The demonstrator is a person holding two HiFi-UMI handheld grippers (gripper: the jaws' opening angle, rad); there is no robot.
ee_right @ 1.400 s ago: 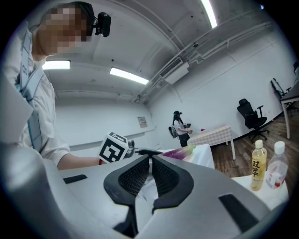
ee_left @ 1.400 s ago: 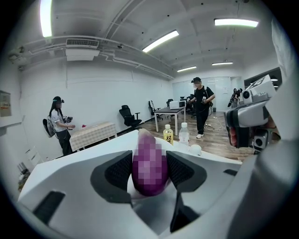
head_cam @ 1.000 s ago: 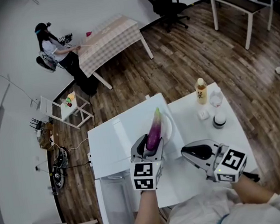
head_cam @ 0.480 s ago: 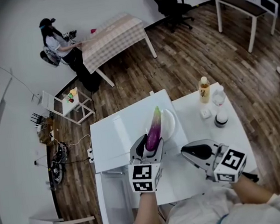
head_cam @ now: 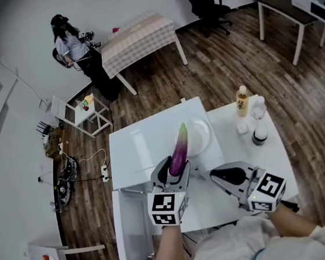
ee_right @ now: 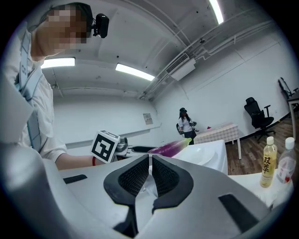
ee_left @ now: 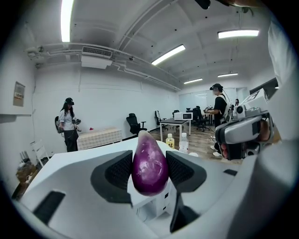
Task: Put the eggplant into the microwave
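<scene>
Eggplant (head_cam: 179,151), gripped by left tongs (head_cam: 177,169), has shifted left of the plate (head_cam: 201,135).

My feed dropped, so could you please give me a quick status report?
Left gripper shut on eggplant, held above the microwave. Right gripper shut, empty. Plate on the microwave top beside the eggplant; microwave opening not in view.

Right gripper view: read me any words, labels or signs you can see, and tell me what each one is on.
No text can be read for certain.
Yellow bottle: two large Chinese characters run down its label, too blurred to quote.
Wall sign: too small to read.
Marker cube: only a black and white square pattern, no words.
</scene>
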